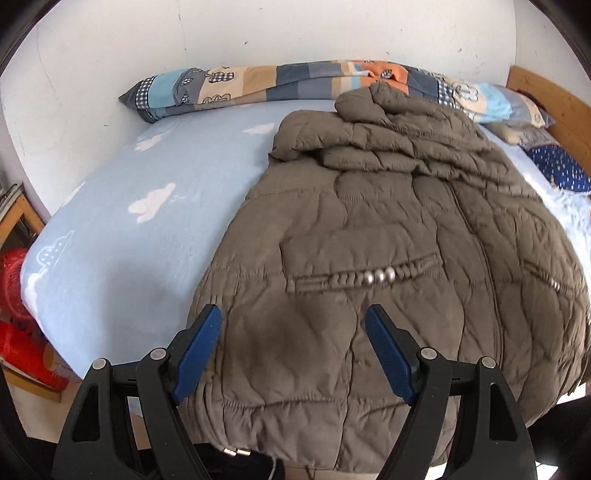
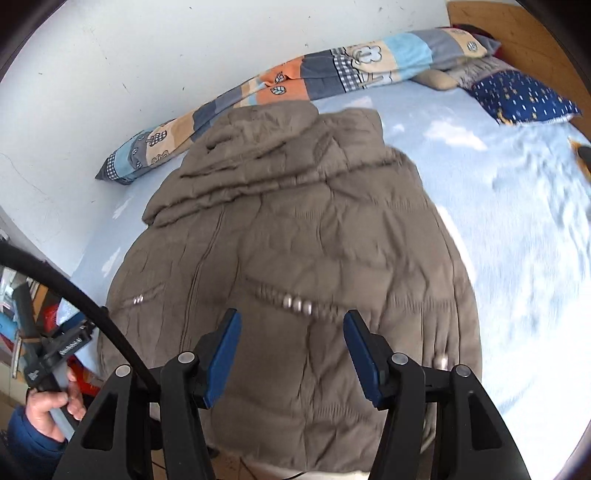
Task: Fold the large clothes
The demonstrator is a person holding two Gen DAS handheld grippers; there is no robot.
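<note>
A brown quilted coat (image 1: pixel 369 229) lies spread front-up on the light blue bed sheet (image 1: pixel 122 221), its hem toward me and its collar bunched near the wall. Two zip pockets with silver beads (image 1: pixel 380 275) cross its lower half. My left gripper (image 1: pixel 293 314) hovers over the coat's lower left part, jaws open with nothing between the blue pads. In the right wrist view the coat (image 2: pixel 295 229) is slightly blurred. My right gripper (image 2: pixel 292 315) hangs above the right pocket, also open and empty. A hand (image 2: pixel 51 406) holds the left tool at the lower left.
A rolled patchwork quilt (image 1: pixel 280 83) lies along the white wall behind the coat. A navy dotted pillow (image 2: pixel 521 98) and a wooden headboard (image 2: pixel 517 33) stand at the bed's right end. Red plastic baskets (image 1: pixel 18 332) sit on the floor by the bed's left edge.
</note>
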